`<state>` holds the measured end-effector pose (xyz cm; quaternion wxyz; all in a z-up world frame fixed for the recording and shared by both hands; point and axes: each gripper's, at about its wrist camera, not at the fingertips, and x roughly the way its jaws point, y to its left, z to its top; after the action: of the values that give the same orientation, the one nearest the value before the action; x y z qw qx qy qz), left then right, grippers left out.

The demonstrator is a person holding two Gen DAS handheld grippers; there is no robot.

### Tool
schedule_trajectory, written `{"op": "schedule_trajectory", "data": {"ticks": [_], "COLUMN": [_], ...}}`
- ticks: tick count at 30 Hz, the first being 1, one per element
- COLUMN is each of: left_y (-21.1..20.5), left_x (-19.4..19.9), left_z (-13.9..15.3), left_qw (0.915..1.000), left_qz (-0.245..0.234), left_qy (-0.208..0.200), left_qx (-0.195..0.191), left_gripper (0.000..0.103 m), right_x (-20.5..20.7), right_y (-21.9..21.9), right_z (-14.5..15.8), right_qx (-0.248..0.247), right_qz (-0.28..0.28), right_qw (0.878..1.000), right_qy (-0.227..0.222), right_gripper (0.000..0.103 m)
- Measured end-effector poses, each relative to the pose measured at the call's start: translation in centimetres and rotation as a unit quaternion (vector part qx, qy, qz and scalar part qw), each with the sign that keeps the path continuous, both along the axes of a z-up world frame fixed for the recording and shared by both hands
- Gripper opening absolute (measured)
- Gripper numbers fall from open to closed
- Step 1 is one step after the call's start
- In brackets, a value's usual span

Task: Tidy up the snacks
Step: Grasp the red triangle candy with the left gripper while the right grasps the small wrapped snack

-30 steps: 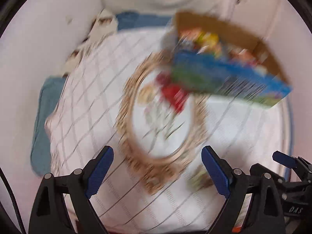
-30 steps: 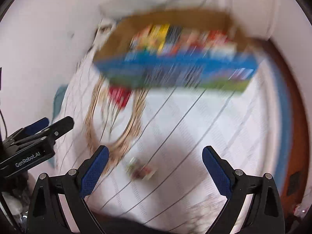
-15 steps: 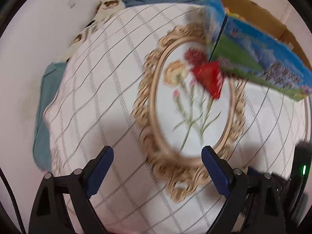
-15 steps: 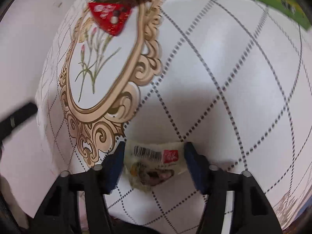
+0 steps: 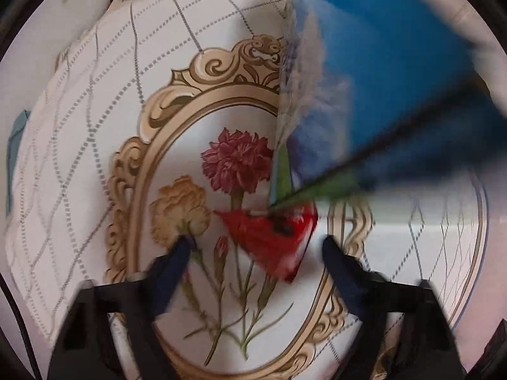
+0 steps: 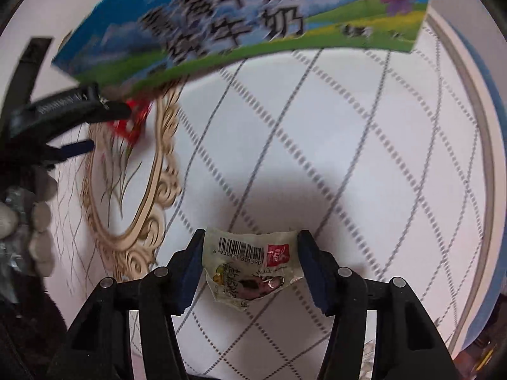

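Right tongs [image 6: 250, 253] clamp crinkly clear packet [image 6: 250, 264], barcode edge forward. Left tongs [image 5: 256, 247], just narrowed, straddle glossy red triangular packet [image 5: 272, 237], grip unclear.

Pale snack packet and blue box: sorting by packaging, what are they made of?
Pale snack packet: apparently thin plastic film, glossy and crinkled, part see-through, with a printed barcode. Blue box: probably printed cardboard, with flat stiff sides and straight edges.

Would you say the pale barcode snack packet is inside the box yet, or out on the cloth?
Out: the snack packet lies on the quilted cloth, between the right gripper pads.
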<state>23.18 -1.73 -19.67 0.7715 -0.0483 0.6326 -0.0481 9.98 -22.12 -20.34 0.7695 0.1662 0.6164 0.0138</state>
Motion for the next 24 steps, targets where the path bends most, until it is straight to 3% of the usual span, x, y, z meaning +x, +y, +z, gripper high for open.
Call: {"op": "schedule_trajectory", "data": {"ticks": [1,5,8,10,16,24], "left_y": [0.2,0.4,0.7,0.9,-1.5,-2.7], "left_x": [0.1,0.1,-1.2,-3.2,-10.9,-11.1], "left_z": [-0.1,0.2,0.5,0.4,-2.1,-3.0], "left_qw": [1.0000,0.9999,0.9999,0.9997,0.9964,0.9967], "left_qz": [0.006,0.004,-0.003,-0.013,-0.073,-0.060], "left_qy": [-0.003,-0.004,0.001,0.015,0.039,0.048], "left_qx": [-0.005,-0.014,-0.011,-0.016,0.016,0.024], "left_gripper": [0.054,0.045,0.044,0.044,0.045,0.048], "right_x": [0.6,1.9,2.2,2.2,1.2,1.2], "right_y": [-0.5,-1.7,-2.4,-2.9,-4.6,-3.5], "right_z": [0.0,0.2,0.2,0.2,0.1,-0.6], "right_qx": [-0.001,0.012,0.018,0.021,0.019,0.003], "right_qz": [-0.002,-0.019,-0.022,-0.019,0.000,0.025], "right_qw": [1.000,1.000,1.000,1.000,1.000,0.999], "right_qy": [-0.001,0.001,0.004,0.007,0.016,0.023], "right_gripper": [0.060,0.060,0.060,0.060,0.060,0.069]}}
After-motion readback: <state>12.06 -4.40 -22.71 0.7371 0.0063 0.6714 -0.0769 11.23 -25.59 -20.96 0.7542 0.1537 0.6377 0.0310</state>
